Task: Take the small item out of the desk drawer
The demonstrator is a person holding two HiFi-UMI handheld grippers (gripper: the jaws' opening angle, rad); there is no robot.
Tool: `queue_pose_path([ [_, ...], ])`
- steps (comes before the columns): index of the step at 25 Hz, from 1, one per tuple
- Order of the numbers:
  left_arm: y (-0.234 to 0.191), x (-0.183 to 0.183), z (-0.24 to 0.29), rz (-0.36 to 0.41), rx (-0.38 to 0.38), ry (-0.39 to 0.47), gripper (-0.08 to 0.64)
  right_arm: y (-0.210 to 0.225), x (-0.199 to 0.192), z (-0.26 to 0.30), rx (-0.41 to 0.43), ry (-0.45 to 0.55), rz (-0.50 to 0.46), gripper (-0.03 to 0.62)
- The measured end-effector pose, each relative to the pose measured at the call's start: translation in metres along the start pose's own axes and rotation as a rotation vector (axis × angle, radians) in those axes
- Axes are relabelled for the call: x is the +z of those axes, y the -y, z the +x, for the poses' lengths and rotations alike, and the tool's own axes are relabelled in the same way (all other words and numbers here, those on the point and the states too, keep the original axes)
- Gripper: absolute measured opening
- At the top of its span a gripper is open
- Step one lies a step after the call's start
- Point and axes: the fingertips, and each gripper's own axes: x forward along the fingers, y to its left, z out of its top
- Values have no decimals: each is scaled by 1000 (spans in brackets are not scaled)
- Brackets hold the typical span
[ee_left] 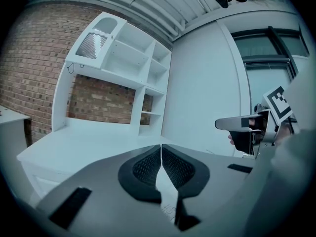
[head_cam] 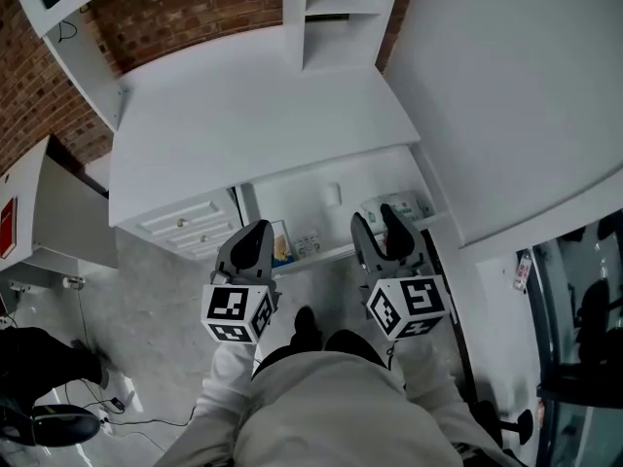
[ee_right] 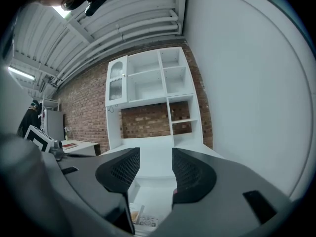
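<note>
The white desk (head_cam: 243, 115) has its drawer (head_cam: 311, 207) pulled open below the front edge. In the drawer lie a small white item (head_cam: 334, 194), an orange packet (head_cam: 281, 245), pale packets (head_cam: 309, 245) and a green-printed packet (head_cam: 406, 205). My left gripper (head_cam: 258, 232) hovers over the drawer's left end, its pads (ee_left: 148, 164) pressed together with nothing between them. My right gripper (head_cam: 375, 220) hangs over the drawer's right part, open and empty. Between its pads (ee_right: 121, 169), the drawer floor (ee_right: 148, 201) and packets (ee_right: 143, 223) show below.
A block of small drawers (head_cam: 185, 227) sits under the desk's left side. White shelving (head_cam: 331, 8) stands on the desk against the brick wall (head_cam: 195, 8). A white wall (head_cam: 506, 86) closes the right side. A white cabinet (head_cam: 39, 212) and floor cables (head_cam: 127, 407) lie left.
</note>
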Motion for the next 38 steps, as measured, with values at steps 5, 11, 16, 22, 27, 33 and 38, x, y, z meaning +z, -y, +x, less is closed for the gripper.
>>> queue_pose_path([
  [5,-8,-1,10,-6,-4,-8,23,4,1,12,-15,-7,6,216],
  [11,-13,0,24,-3,-14,-16,23,12,1,29,-22,-12,23,215],
  [16,-23,2,38,4,0,-21,23,17,0,52,-4,-22,32,216],
  [22,-38,6,60,3,23,-30,23,27,-4,83,21,-53,44,216],
  [27,-47,5,78,-2,42,-41,23,38,-10,107,35,-81,49,215],
  [33,-56,3,101,-10,56,-59,23,50,-23,136,46,-129,63,215],
  [38,-63,0,116,-21,72,-73,23,61,-46,158,44,-195,91,216],
])
